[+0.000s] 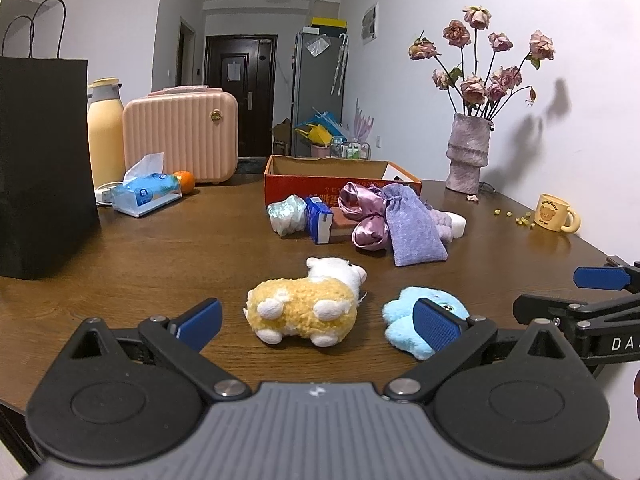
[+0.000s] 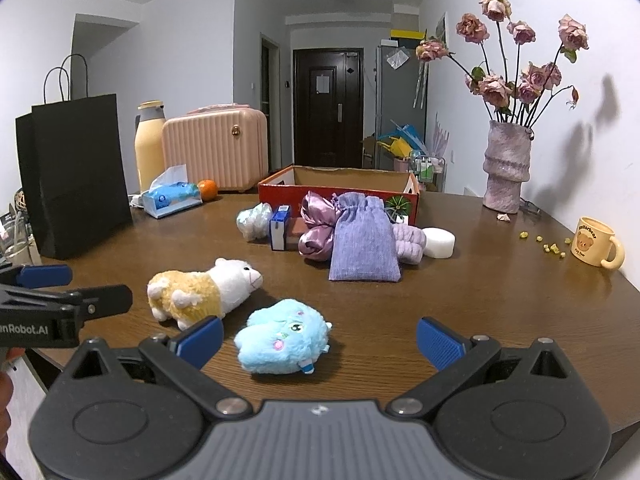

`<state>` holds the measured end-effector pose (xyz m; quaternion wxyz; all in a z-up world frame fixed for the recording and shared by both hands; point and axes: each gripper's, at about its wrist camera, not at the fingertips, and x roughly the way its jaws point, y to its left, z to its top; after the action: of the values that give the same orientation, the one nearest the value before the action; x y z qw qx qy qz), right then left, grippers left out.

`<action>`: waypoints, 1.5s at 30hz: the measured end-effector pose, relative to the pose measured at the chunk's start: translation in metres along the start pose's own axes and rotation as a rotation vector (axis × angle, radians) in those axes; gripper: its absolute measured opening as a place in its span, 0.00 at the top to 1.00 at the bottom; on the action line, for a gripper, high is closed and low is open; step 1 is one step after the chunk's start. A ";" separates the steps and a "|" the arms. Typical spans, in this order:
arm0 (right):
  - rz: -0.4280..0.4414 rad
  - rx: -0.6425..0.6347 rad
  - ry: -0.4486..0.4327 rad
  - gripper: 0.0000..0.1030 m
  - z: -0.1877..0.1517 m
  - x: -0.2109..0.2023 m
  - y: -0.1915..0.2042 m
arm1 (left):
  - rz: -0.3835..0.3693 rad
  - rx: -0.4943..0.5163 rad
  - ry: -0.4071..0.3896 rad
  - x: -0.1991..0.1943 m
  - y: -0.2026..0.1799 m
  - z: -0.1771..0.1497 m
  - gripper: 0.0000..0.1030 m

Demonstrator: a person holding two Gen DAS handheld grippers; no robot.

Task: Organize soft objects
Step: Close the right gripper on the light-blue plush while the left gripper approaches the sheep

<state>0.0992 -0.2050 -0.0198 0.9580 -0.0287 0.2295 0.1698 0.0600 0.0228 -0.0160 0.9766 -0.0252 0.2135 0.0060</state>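
A yellow-and-white plush sheep (image 1: 308, 304) (image 2: 200, 292) lies on the wooden table, between my left gripper's (image 1: 318, 326) open fingers. A blue plush toy (image 1: 420, 320) (image 2: 284, 336) lies to its right, between my right gripper's (image 2: 320, 340) open fingers. Further back lie a purple drawstring pouch (image 2: 362, 238) (image 1: 412, 228), a pink satin scrunchie (image 2: 316, 224), a lilac fabric roll (image 2: 408, 242), a white sponge (image 2: 438, 242), a small mint plush (image 2: 254, 220) and a blue carton (image 2: 279, 227), in front of an open red cardboard box (image 2: 344, 184) (image 1: 332, 172).
A black paper bag (image 2: 76, 176), a yellow flask (image 2: 149, 148), a pink case (image 2: 216, 148), a tissue pack (image 2: 170, 196) and an orange (image 2: 208, 189) stand at the back left. A vase of dried roses (image 2: 506, 168) and a yellow mug (image 2: 596, 242) stand at the right.
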 end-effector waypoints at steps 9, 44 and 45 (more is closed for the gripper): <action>-0.003 -0.010 0.040 0.00 0.004 0.017 0.004 | -0.001 -0.021 0.023 0.014 0.011 0.000 0.00; 0.004 -0.108 0.339 0.05 0.003 0.132 0.044 | 0.020 -0.170 0.120 0.076 0.079 -0.014 0.00; 0.003 -0.109 0.346 0.08 0.002 0.135 0.044 | 0.018 -0.172 0.121 0.077 0.079 -0.015 0.00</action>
<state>0.1980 -0.1215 -0.0774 0.9009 -0.1090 0.3816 0.1760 0.1226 0.1013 -0.0652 0.9561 -0.1073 0.2710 0.0316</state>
